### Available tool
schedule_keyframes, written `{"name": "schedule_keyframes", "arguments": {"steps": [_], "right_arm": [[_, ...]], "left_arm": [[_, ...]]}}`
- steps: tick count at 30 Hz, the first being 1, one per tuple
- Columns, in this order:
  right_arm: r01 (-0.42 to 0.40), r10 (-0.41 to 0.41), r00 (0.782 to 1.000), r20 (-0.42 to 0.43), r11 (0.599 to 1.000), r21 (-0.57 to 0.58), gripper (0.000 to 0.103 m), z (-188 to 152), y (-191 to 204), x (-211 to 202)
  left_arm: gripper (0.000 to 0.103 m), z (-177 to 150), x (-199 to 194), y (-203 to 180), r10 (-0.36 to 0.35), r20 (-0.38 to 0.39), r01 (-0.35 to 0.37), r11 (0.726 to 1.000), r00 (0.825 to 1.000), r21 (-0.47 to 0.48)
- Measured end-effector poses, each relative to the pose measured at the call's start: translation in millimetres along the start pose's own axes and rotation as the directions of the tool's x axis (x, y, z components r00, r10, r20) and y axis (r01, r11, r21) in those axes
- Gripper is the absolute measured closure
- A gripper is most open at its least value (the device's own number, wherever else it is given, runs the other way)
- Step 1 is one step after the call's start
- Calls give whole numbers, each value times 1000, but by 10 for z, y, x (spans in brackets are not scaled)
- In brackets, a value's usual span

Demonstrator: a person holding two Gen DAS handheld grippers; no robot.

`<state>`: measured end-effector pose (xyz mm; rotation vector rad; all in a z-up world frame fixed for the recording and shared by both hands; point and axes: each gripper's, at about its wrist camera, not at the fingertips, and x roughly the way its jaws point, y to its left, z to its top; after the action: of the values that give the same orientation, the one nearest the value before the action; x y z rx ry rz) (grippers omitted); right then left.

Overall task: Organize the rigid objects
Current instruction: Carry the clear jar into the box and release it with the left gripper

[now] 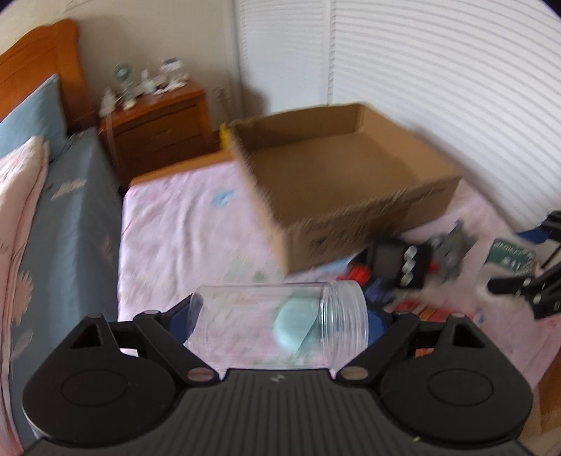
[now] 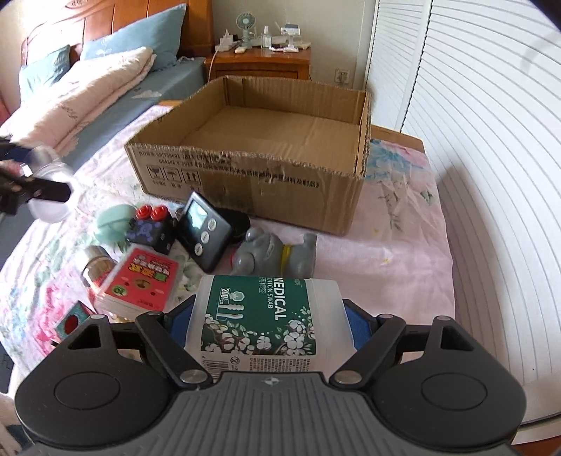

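Swab tub (image 2: pixel 259 322), toys beyond, timer (image 2: pixel 203 231), cardboard box (image 2: pixel 252 175)

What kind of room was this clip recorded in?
A bedroom, most likely: a bed with a wooden headboard and blue pillows, and a wooden nightstand beside it.

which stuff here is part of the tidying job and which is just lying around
Job: clear jar, cotton swab tub, cardboard box, timer, grey toy, red card pack.
Lying about: pillows, nightstand, desk fan.
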<state>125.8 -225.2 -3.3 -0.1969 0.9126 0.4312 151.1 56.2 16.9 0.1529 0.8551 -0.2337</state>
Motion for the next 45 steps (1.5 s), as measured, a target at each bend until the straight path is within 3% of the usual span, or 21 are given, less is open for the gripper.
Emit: {"name": "schedule_keyframes", "arguments": {"steps": [7,13,21,26,33,45], "right_arm": [[0,-1,997,73,1000,14,17,183,-97,-191],[7,-10,990,139,1000,25,17,395,-183,-305],[22,-28,986,163,999,40,17,582,-275,-286],[25,-31,987,155,999,40,17,647,-292,-221],[13,-20,989,148,999,50,17,789,-262,-144],[8,-16,988,151,998,56,17,1173,-156,-13]], "left_arm": [[13,694,260,-180,-47,55,42,996,997,81],[13,1222,788,-162,-46,34,42,995,998,94],[10,1558,1301,-169,-2,21,0,998,1000,67],[9,1479,1279,-139,8,12,-9,997,1000,77],[9,1218,933,-73,-4,28,2,998,1000,69],[2,351,180,-95,31,142,-38,998,989,42]]}}
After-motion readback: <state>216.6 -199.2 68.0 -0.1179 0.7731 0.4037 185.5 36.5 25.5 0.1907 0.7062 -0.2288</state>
